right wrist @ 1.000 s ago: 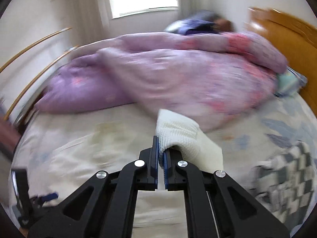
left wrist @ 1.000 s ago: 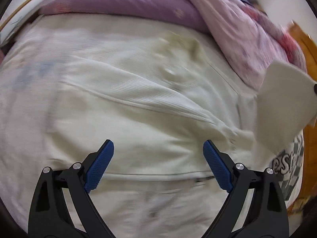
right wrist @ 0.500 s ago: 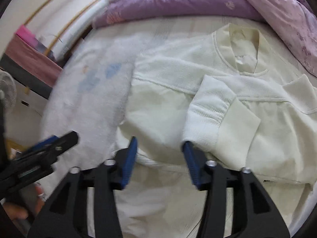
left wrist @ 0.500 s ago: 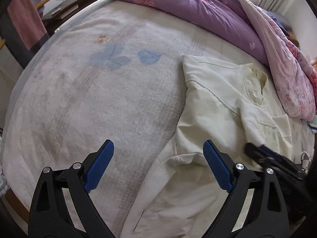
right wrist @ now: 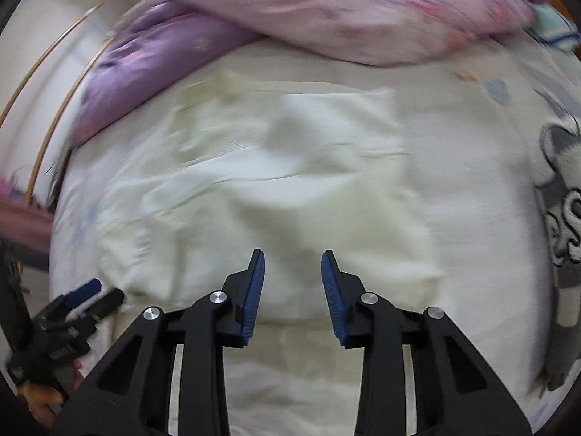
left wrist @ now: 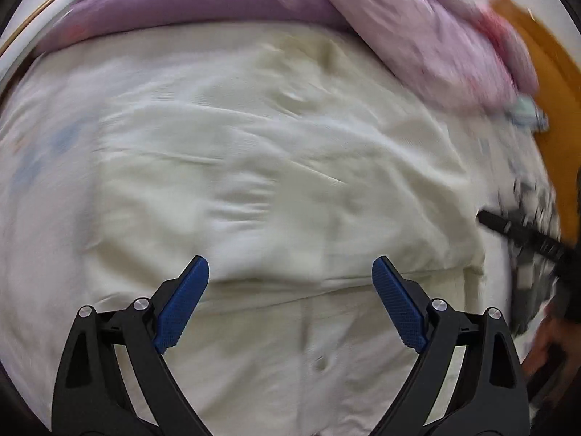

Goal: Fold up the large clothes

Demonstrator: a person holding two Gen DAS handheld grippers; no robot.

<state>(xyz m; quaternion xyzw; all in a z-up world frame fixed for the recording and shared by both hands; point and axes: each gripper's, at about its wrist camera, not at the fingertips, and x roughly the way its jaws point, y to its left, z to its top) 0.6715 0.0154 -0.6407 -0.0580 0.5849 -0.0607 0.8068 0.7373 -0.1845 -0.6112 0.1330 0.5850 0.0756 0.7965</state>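
Note:
A large cream sweatshirt [left wrist: 276,181] lies spread on the bed, sleeves folded in over its body; it also shows in the right wrist view [right wrist: 283,189]. Both views are motion-blurred. My left gripper [left wrist: 290,276] is wide open and empty, hovering above the garment's lower half. My right gripper [right wrist: 292,272] is open and empty above the garment's lower middle. The right gripper shows at the left wrist view's right edge [left wrist: 523,236]. The left gripper shows at the right wrist view's lower left [right wrist: 72,305].
A purple and pink quilt [left wrist: 326,11] is bunched along the far side of the bed [right wrist: 472,181]. A grey-and-white printed garment [right wrist: 563,200] lies to the right. A wooden headboard [left wrist: 544,72] stands at far right, curved rails [right wrist: 54,101] at left.
My right gripper let go of the sleeve cuff and opened; the sleeve now lies folded on the sweatshirt. Both grippers swung back over the garment's lower part.

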